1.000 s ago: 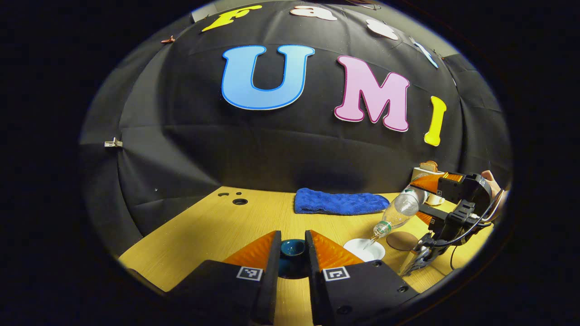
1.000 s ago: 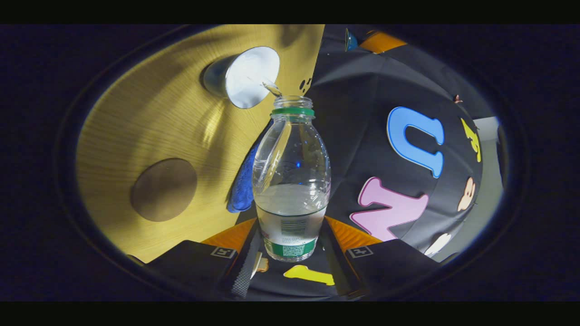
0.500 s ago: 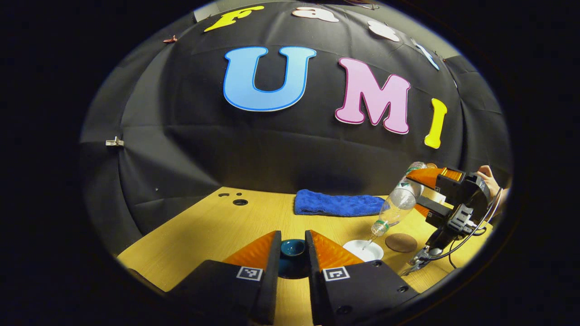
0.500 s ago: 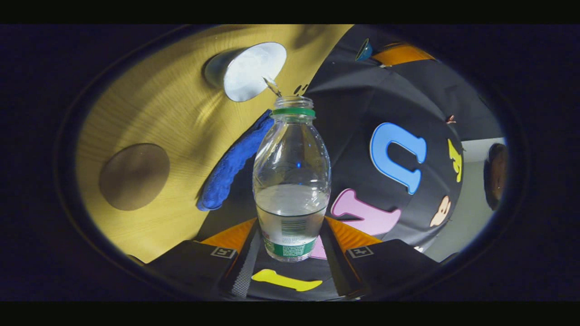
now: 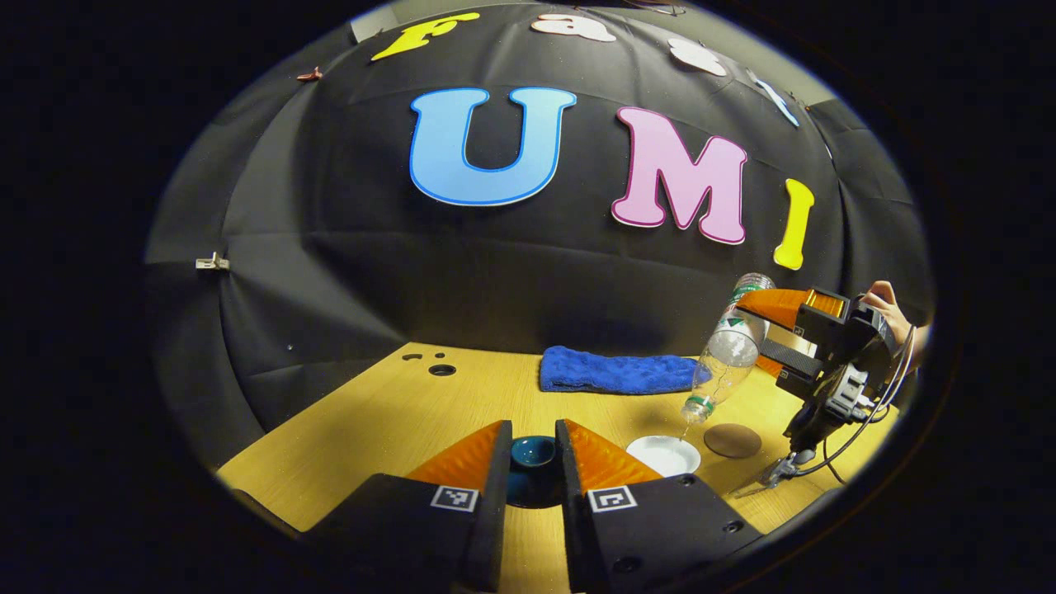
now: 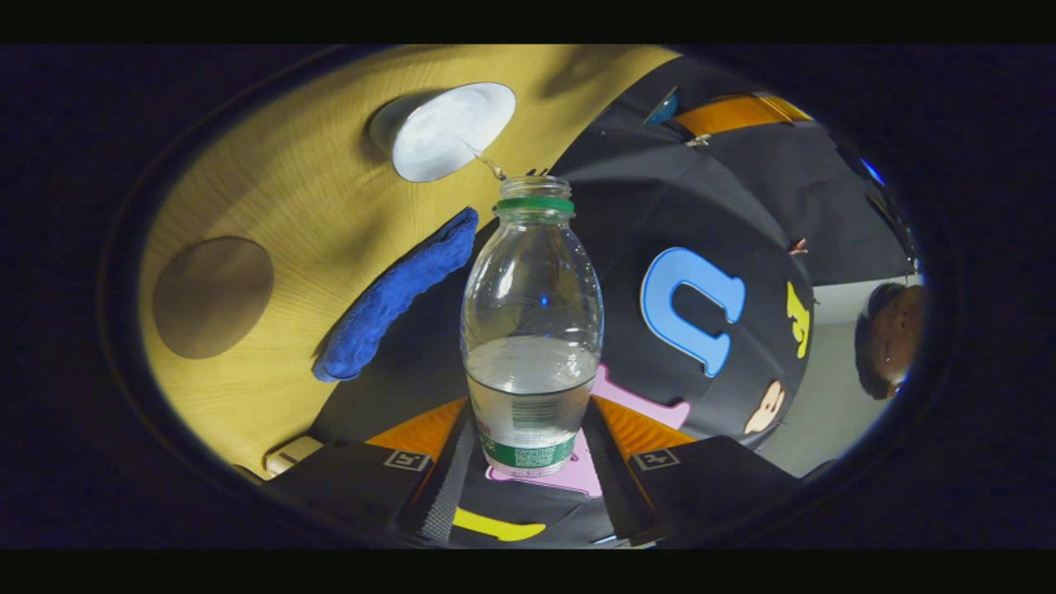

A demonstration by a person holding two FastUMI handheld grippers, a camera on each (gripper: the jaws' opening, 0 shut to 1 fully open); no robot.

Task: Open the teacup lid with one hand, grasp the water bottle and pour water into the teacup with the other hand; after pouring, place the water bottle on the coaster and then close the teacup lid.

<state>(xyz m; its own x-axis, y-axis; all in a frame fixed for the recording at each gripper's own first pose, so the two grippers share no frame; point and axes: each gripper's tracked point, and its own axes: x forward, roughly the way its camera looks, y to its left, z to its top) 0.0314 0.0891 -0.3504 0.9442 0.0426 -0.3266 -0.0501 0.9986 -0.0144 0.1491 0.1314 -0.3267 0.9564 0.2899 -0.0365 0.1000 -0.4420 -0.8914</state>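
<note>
In the left gripper view, the left gripper is holding the dark teal lid between its two fingers, both sides pressing on it, just above the wooden table. Just beyond and to the right, the white cup is sitting open on the table, and the round brown coaster is lying beside it, apart from it. Above the cup, the right gripper is gripping the bottle near its base and tilting its mouth down toward the cup; a hand is showing behind it. Farther back, a blue cloth is lying near the wall.

In the right gripper view, the right gripper is clamping the bottle, both fingers against its lower part, water sitting low inside. A thin stream is leaving the mouth toward the cup. The coaster and cloth are lying clear of the cup, nothing blocking between them.
</note>
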